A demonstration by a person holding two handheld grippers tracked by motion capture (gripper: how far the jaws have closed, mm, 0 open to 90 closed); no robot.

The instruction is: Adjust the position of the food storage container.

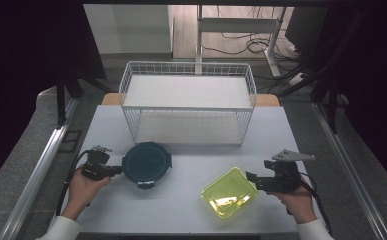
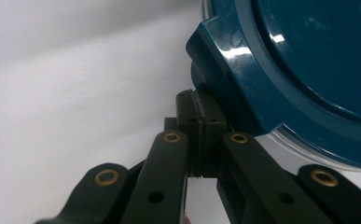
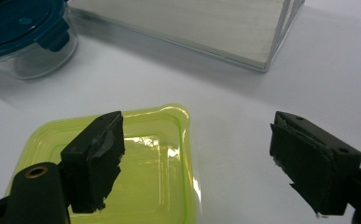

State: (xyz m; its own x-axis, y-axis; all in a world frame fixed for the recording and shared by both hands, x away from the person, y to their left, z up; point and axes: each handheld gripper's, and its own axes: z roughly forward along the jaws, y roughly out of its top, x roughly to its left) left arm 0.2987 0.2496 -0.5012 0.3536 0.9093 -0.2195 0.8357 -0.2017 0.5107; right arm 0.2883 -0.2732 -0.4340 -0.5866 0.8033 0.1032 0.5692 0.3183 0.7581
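Teal container [image 1: 146, 163] touching closed left gripper [image 1: 115, 171] — yellow lid [image 1: 229, 192] beside open right gripper [image 1: 251, 176]

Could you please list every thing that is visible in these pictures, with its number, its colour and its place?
Round container: one, clear body with dark teal clip lid, on the table's left half, in front of the rack.
Square container: one, translucent yellow-green, on the table's right half, near the front edge.
Wire rack: one, white, two shelves, at the back middle of the table.
Table: one, white top.
Desk frame: one, white, with cables on the floor behind the table.
Left gripper: one, black, shut, tips against the round container's lid edge.
Right gripper: one, black, open, at the right edge of the square container.
Hands: two, left and right, white sleeves, at the bottom.
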